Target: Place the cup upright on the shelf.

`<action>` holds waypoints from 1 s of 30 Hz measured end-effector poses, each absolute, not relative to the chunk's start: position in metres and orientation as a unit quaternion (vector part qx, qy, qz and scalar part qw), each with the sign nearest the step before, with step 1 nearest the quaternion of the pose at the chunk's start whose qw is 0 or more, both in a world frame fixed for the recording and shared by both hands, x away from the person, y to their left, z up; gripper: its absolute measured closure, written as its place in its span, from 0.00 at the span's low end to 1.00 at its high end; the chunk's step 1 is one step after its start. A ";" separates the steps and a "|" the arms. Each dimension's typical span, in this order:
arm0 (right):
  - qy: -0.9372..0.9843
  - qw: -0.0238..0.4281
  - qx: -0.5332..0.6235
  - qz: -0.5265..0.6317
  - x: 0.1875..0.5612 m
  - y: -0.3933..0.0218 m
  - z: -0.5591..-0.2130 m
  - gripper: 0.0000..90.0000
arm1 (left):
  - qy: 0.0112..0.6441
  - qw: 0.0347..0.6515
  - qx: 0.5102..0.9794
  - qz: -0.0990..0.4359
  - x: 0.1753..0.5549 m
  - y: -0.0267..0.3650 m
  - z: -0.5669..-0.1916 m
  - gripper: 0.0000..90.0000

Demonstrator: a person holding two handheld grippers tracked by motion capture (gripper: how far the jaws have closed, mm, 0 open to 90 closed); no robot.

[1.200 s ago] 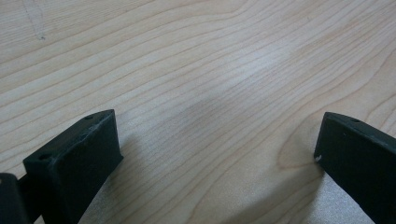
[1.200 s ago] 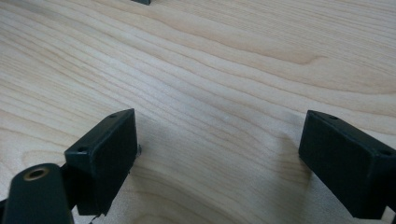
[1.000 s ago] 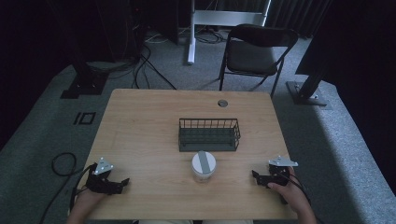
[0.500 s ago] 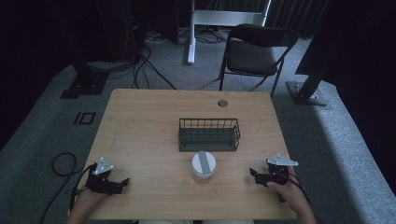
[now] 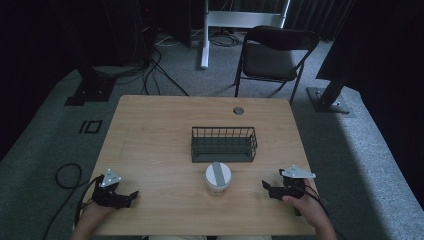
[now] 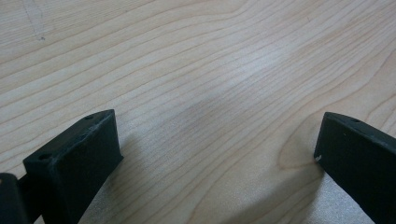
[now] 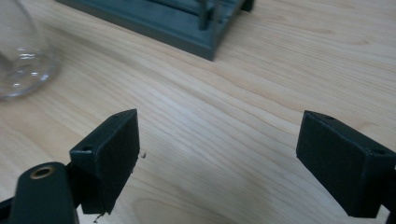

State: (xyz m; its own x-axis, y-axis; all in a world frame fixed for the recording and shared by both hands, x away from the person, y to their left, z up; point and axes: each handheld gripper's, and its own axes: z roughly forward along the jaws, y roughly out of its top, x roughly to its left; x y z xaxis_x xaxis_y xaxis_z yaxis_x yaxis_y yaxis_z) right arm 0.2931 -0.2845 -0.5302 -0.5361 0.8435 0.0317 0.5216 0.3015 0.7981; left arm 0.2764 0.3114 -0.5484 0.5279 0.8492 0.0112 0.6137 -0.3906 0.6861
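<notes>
High view has us at the very start: both the left gripper (image 5: 131, 195) and right gripper (image 5: 266, 187) rest wide open and empty. Our jar (image 5: 218, 178) stands untouched between them, nearer the right one, the basket (image 5: 223, 145) just beyond it.

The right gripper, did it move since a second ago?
Yes, a little. In the high view the right gripper has crept left across the wooden table, toward the clear glass jar with the grey-striped lid.
</notes>
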 end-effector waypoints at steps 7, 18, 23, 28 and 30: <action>0.787 0.193 0.418 0.410 0.291 -0.271 -0.528 0.15 | 0.450 0.320 0.813 0.184 0.276 0.311 -0.548 0.01; 0.801 0.173 0.381 0.428 0.287 -0.254 -0.528 0.15 | 0.450 0.320 0.813 0.184 0.276 0.311 -0.548 0.01; 0.810 0.167 0.360 0.432 0.285 -0.244 -0.526 0.15 | 0.450 0.320 0.813 0.184 0.276 0.311 -0.548 0.01; 0.815 0.164 0.348 0.434 0.284 -0.238 -0.526 0.15 | 0.450 0.321 0.813 0.184 0.276 0.311 -0.548 0.01; 0.817 0.160 0.341 0.436 0.283 -0.235 -0.526 0.15 | 0.450 0.320 0.813 0.184 0.276 0.311 -0.548 0.01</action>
State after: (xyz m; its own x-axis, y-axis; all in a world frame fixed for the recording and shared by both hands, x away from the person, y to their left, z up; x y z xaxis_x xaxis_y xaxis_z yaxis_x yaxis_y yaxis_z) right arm 0.2833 -0.2346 -0.5264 -0.7165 0.6967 0.0357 0.4175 0.3872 0.8221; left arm 0.2764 0.3114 -0.5484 0.5279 0.8492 0.0115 0.6133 -0.3906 0.6865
